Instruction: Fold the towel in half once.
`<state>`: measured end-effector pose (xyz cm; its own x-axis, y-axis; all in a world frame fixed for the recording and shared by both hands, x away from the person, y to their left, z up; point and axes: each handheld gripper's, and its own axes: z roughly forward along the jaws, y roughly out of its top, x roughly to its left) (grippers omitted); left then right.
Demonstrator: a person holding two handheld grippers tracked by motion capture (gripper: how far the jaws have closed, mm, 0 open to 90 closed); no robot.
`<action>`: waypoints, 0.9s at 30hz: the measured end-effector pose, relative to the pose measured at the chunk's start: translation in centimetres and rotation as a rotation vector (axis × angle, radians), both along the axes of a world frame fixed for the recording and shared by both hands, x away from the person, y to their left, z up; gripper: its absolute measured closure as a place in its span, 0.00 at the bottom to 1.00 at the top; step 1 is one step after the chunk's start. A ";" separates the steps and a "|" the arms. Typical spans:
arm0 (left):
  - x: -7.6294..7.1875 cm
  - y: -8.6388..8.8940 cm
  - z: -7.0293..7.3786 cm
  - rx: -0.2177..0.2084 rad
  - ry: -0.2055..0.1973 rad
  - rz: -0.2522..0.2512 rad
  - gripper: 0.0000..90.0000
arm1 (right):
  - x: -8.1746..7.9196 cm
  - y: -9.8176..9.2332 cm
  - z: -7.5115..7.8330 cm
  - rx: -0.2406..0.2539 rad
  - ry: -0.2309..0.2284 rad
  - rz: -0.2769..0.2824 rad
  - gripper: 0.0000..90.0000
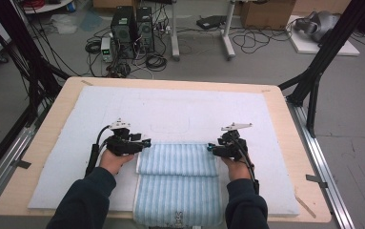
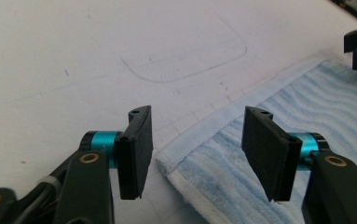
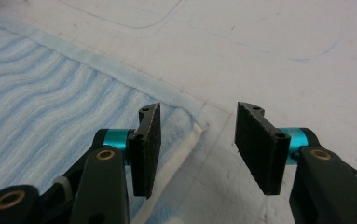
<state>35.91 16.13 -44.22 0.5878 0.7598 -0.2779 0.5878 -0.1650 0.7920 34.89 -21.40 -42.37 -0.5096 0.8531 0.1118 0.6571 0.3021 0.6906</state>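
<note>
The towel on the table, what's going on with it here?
A person is folding a light blue striped towel on a white mat with two hand-held grippers. Its far part lies doubled back over the near part. The left gripper and right gripper sit at the folded edge's two corners, jaws open, holding nothing.

Overhead, plus close gripper views (towel [image 1: 177, 160] shared)
</note>
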 end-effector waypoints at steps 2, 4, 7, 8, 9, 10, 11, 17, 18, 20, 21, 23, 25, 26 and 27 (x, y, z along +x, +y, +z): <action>0.1 -0.1 -0.4 0.031 0.014 -0.013 0.56 | 0.6 0.6 -0.2 -0.023 0.021 0.015 0.59; 0.1 -0.1 -0.5 0.056 0.011 -0.012 0.62 | 1.0 0.9 -0.6 -0.038 0.031 0.019 0.62; 0.0 0.1 -0.5 0.089 -0.003 -0.024 0.73 | 1.3 1.1 -1.1 -0.064 0.054 0.027 0.68; -0.1 0.1 -0.5 0.102 -0.011 -0.030 0.78 | 1.3 1.1 -1.1 -0.072 0.047 0.029 0.70; -0.3 0.1 -0.5 0.114 -0.016 -0.043 0.89 | 1.3 1.1 -1.1 -0.071 0.047 0.029 0.78; -0.4 0.2 -0.5 0.115 -0.024 -0.049 0.93 | 1.3 1.0 -1.0 -0.071 0.049 0.038 0.88; -0.3 0.3 -0.4 0.118 -0.024 -0.049 0.96 | 1.2 0.9 -1.1 -0.058 0.050 0.058 0.91; -0.7 0.7 0.3 0.082 -0.032 -0.043 0.98 | 0.4 1.1 -0.2 -0.066 -0.013 0.071 0.93; -0.9 0.8 0.6 0.067 -0.039 -0.040 0.98 | 0.2 1.0 0.0 -0.056 -0.021 0.073 0.93; -1.4 1.1 1.3 0.023 -0.054 -0.033 1.00 | -0.5 0.8 0.6 -0.044 -0.046 0.075 0.93; -1.7 1.3 1.6 0.008 -0.060 -0.037 1.00 | -0.8 0.6 0.9 -0.033 -0.056 0.076 0.93; -2.2 1.4 1.9 0.003 -0.073 -0.049 1.00 | -1.3 0.4 1.4 -0.022 -0.075 0.083 0.93; -2.8 1.6 2.1 -0.005 -0.082 -0.060 1.00 | -2.0 0.1 1.8 0.000 -0.092 0.084 0.93; -3.0 1.6 2.2 -0.003 -0.086 -0.059 1.00 | -2.3 0.0 2.0 0.002 -0.100 0.087 0.93; -3.0 1.7 2.1 0.000 -0.090 -0.055 1.00 | -2.5 0.0 2.1 0.000 -0.102 0.088 0.93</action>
<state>32.91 17.79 -42.11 0.6514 0.7254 -0.2223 0.5045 -0.1953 0.8410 32.34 -21.40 -40.31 -0.5911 0.8047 0.0550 0.5542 0.3556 0.7526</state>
